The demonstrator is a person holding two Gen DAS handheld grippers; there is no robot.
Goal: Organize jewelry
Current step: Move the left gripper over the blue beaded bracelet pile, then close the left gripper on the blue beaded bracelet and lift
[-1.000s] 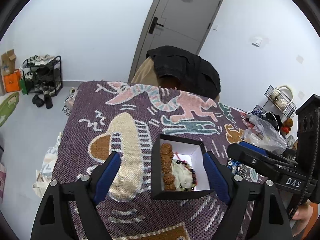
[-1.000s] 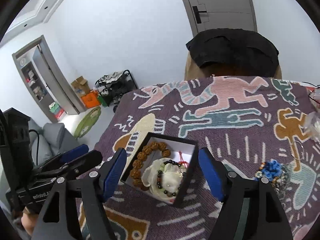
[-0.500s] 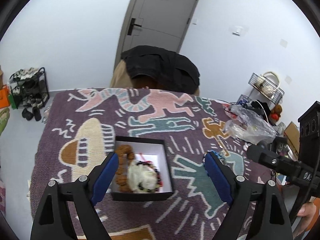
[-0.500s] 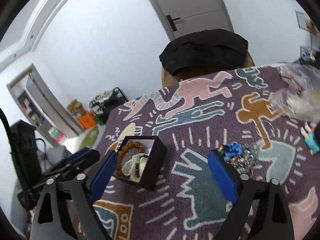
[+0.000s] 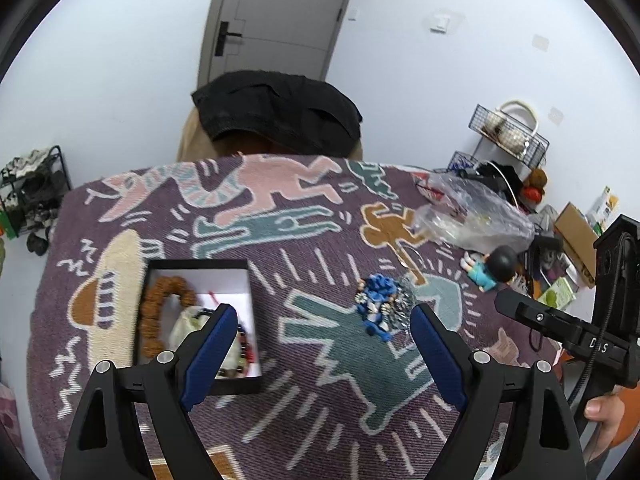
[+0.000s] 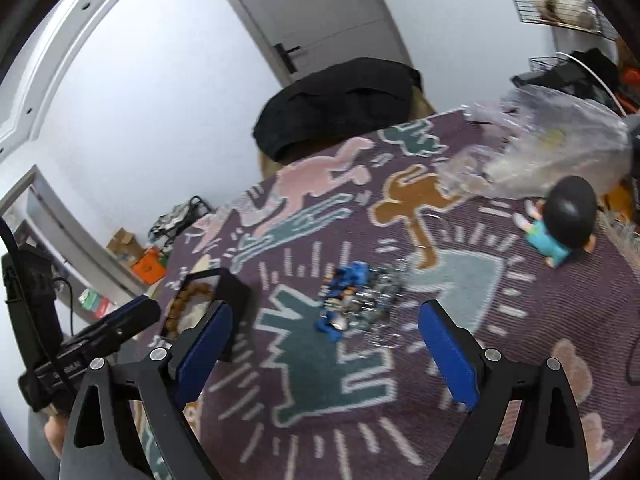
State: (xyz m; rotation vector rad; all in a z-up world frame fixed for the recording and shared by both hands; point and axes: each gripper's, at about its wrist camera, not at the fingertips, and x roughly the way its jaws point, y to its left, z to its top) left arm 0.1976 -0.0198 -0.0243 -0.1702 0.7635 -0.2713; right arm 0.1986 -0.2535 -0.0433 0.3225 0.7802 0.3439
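Observation:
A black jewelry box (image 5: 196, 268) with a white inside sits on the patterned purple cloth (image 5: 304, 248). It holds a brown bead bracelet (image 5: 154, 312), a pale pouch and a dark bead bracelet. A loose pile of blue and silver jewelry (image 5: 380, 306) lies to its right. My left gripper (image 5: 320, 328) is open and empty, above the cloth between box and pile. My right gripper (image 6: 324, 328) is open and empty, with the pile (image 6: 356, 296) just ahead between its fingers. The box (image 6: 208, 296) is at that view's left.
A clear plastic bag (image 5: 472, 216) and a small doll with a dark head (image 5: 490, 270) lie at the cloth's right. A chair with a black garment (image 5: 276, 112) stands behind the table. A wire rack (image 5: 508, 136) and boxes are at the right.
Both grippers have swung right, away from the box and toward the loose pile. The box now sits at the left of both views. Both stay open.

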